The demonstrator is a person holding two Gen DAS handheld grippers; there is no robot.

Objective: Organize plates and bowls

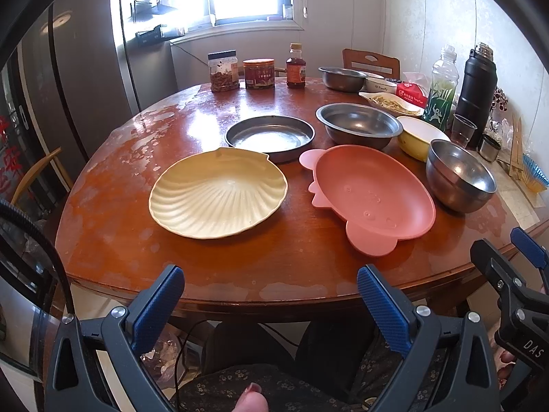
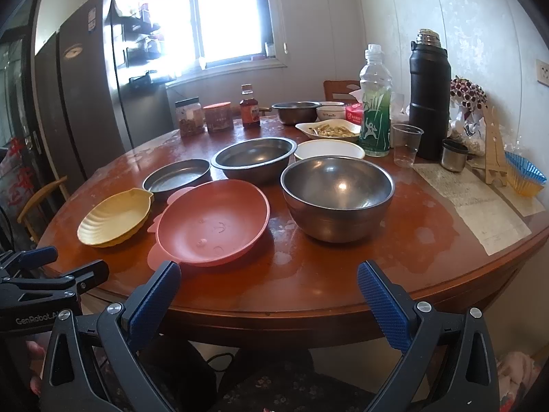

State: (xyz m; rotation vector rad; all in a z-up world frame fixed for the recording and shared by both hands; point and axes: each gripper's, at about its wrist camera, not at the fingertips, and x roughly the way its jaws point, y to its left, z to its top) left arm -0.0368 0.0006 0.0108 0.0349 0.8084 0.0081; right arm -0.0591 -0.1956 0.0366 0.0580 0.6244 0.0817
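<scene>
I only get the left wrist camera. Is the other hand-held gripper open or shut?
Observer: Open. The right hand-held gripper has its jaws wide apart, with nothing between them.
Child: What's on the wall past the black flask?
Observer: A white wall socket, outside your picture.
Child: And that wooden thing at my edge?
Observer: A small wooden tower model, standing upright beside the blue paper cups.
</scene>
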